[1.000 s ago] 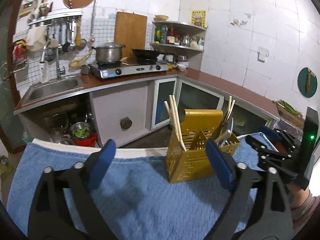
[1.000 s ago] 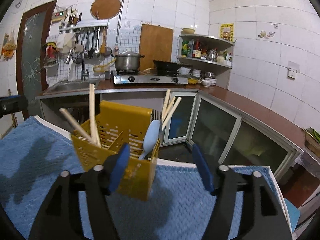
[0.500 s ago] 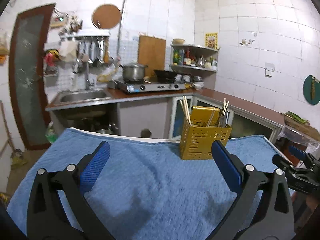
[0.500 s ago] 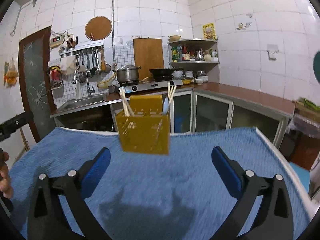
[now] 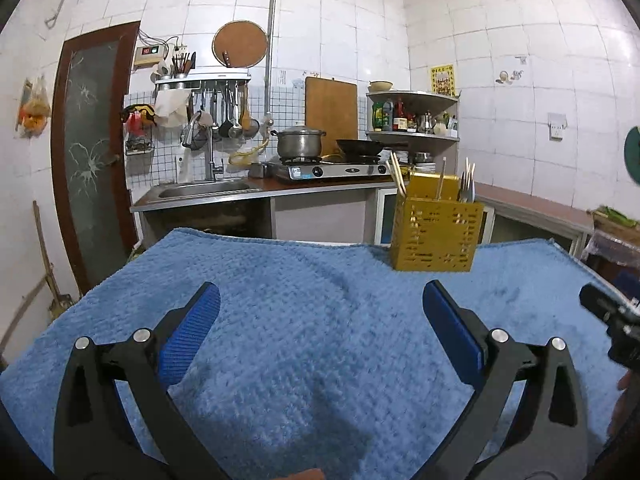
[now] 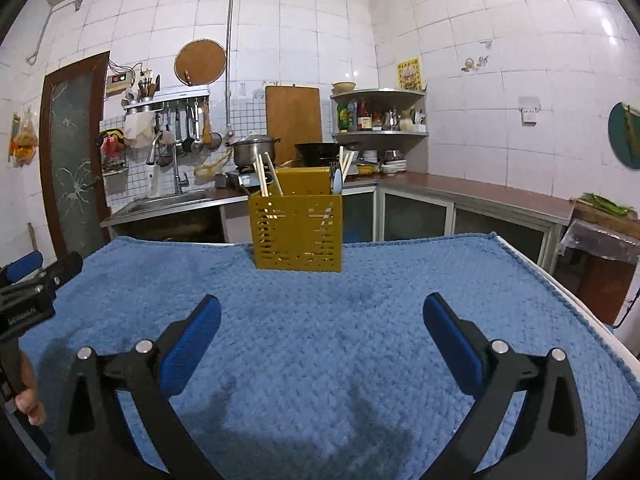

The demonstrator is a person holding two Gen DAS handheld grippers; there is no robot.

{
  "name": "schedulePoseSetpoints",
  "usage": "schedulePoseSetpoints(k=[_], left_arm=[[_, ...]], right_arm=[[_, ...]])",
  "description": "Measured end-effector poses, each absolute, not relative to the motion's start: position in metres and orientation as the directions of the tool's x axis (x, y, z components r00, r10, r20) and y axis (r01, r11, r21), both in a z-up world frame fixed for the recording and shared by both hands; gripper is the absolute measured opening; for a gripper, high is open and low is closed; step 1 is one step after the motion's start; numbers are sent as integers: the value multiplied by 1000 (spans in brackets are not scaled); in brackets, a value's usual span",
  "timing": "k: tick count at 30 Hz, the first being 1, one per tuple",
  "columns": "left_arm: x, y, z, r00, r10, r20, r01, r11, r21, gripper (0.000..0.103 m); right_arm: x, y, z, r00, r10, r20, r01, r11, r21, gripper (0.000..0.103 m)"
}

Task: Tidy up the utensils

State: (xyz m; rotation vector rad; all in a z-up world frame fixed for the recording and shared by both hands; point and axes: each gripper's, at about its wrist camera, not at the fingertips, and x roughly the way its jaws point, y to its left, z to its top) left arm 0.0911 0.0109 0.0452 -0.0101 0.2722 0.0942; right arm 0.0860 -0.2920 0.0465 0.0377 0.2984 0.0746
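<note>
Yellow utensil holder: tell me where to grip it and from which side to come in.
Grip the yellow utensil holder low across its two flat side walls, coming level from the near side over the blue towel. It stands upright, and chopsticks and a spoon stick out of its open top, so a grip from above looks blocked. The open right tool probably spans it.

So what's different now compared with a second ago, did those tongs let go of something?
Both tongs have pulled back from the yellow utensil holder, which now looks farther off in both views. The right tongs, a second ago narrower and right at the holder, have opened wide; nothing lies between them. The left tongs are wide open too. The holder, its chopsticks and the blue towel stayed put.
</note>
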Motion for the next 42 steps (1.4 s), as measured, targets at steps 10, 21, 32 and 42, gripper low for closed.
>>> schedulePoseSetpoints(k=[10,21,32,42], left_arm=[[98,11,28,956,89,-280,-88,996,18,98],[93,13,28,960,88,-266,-90,996,5,98],[92,10,28,960,84,-266,-83,996,15,98],[94,12,26,957,81,-277,-83,997,6,98]], right_arm=[[77,-285,40,958,70,-278,-66,997,26,99],[72,-282,39,967,47,-249,-47,999,6,99],[67,-279,41,972,38,-231,-41,999,-11,99],[67,-280,41,972,37,-233,-40,999,-9,99]])
